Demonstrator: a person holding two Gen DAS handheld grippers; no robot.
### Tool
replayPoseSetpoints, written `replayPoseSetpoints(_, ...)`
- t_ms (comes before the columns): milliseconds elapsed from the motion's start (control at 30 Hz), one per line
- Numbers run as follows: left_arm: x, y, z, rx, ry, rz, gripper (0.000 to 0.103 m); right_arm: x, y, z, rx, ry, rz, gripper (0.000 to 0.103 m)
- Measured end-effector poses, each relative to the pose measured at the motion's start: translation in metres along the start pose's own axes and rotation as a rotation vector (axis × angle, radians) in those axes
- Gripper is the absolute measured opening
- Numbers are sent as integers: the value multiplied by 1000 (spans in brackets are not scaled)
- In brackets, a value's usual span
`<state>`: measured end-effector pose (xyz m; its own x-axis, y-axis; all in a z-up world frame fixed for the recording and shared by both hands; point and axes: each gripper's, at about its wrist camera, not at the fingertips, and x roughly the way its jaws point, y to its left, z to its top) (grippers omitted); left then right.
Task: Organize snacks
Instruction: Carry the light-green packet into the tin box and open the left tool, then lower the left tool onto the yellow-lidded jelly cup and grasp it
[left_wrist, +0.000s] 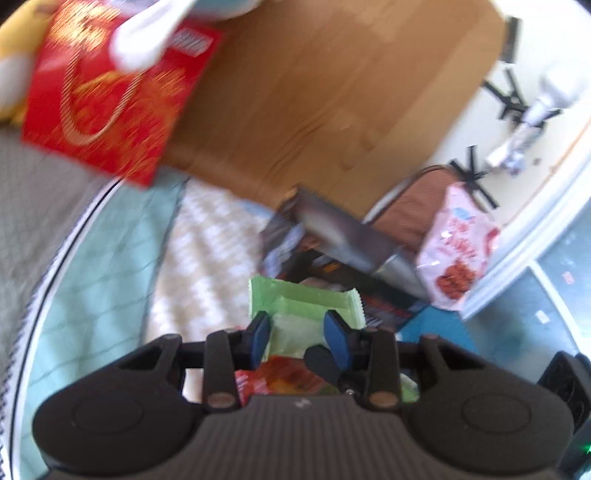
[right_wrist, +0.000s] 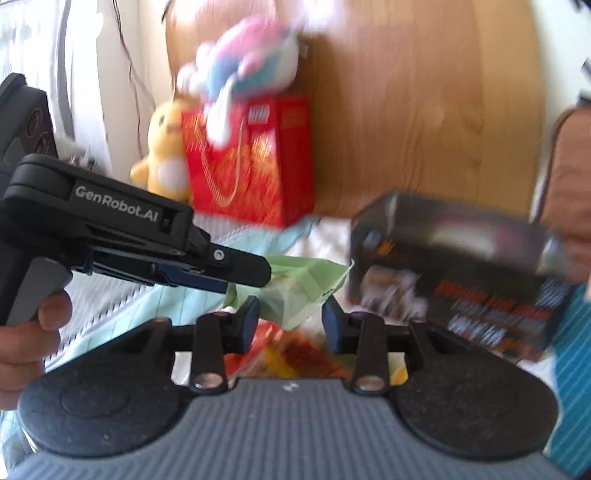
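A light green snack packet (left_wrist: 306, 306) lies on the bed, and my left gripper (left_wrist: 301, 334) stands open around its near end. An orange-red snack packet (left_wrist: 284, 380) lies under the jaws. The same green packet (right_wrist: 306, 284) shows in the right wrist view, with my right gripper (right_wrist: 290, 319) open just before it and the left gripper's fingers (right_wrist: 243, 271) reaching in from the left onto it. A dark box (right_wrist: 454, 277) stands open to the right; it also shows in the left wrist view (left_wrist: 332, 240). A pink snack bag (left_wrist: 456, 254) leans at the far right.
A red gift bag (right_wrist: 255, 162) stands against the wooden headboard (right_wrist: 406, 110), with a pastel plush (right_wrist: 251, 62) on top and a yellow plush (right_wrist: 166, 144) beside it. A brown cushion (left_wrist: 413, 214) leans behind the box. The bedding (left_wrist: 110, 277) is teal and white.
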<state>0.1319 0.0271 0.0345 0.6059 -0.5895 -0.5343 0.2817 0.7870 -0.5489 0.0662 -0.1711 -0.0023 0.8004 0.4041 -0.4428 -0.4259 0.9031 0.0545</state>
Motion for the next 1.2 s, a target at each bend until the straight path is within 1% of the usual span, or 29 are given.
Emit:
replayPoseSetpoints(100,7,-32,18,76,-35,-14,33,-12,-15,12,-3,-86,-53,40)
replayPoseSetpoints(200,27,-55,34,125,-49,-14,34,-10,-39,24,22,-124,-96,40)
replayPoseSetpoints(267,44,-66,43,148,-60,5,34,-4,-53,31,47,-128,-124,41)
replayPoseSetpoints(367,68,-73,53,158,-66,61,35,17,-72,40,72,-108,-145,43)
replayPoseSetpoints(433,78,-71,57,156,-52,90,36,31,-81,43,72,-90,-161,43)
replayPoseSetpoints(500,79,-69,58,139,-37,97,37,31,-84,44,61,-78,-196,46)
replayPoseSetpoints(533,75,-67,57,133,-37,83,36,28,-88,44,63,-83,-206,46)
replayPoseSetpoints(600,62,-63,53,136,-47,50,37,13,-95,41,72,-105,-207,50)
replayPoseSetpoints(633,55,-62,49,137,-51,35,37,4,-98,38,81,-115,-207,51)
replayPoseSetpoints(733,39,-60,28,132,-15,-3,37,-19,-104,22,105,-115,-162,54)
replayPoseSetpoints(800,35,-58,9,127,19,-34,41,-29,-102,6,106,-80,-98,72)
replayPoseSetpoints(867,34,-55,-9,112,54,-49,44,-34,-96,-13,98,-35,-49,79)
replayPoseSetpoints(900,34,-53,-16,102,68,-55,44,-34,-93,-21,81,-15,-40,81)
replayPoseSetpoints(1000,36,-45,-31,75,103,-57,44,-25,-77,-40,-7,66,-46,81)
replayPoseSetpoints(1067,37,-40,-38,49,123,-50,44,-10,-74,-46,-17,133,-47,82)
replayPoseSetpoints(1100,37,-37,-40,35,132,-53,44,-5,-74,-48,-21,139,-61,80)
replayPoseSetpoints(1133,36,-35,-43,23,138,-56,44,1,-75,-47,-22,153,-76,76)
replayPoseSetpoints(1167,34,-34,-45,17,141,-57,45,4,-77,-45,-16,155,-92,57)
replayPoseSetpoints(1200,32,-33,-47,14,139,-55,47,6,-77,-44,-20,150,-108,49)
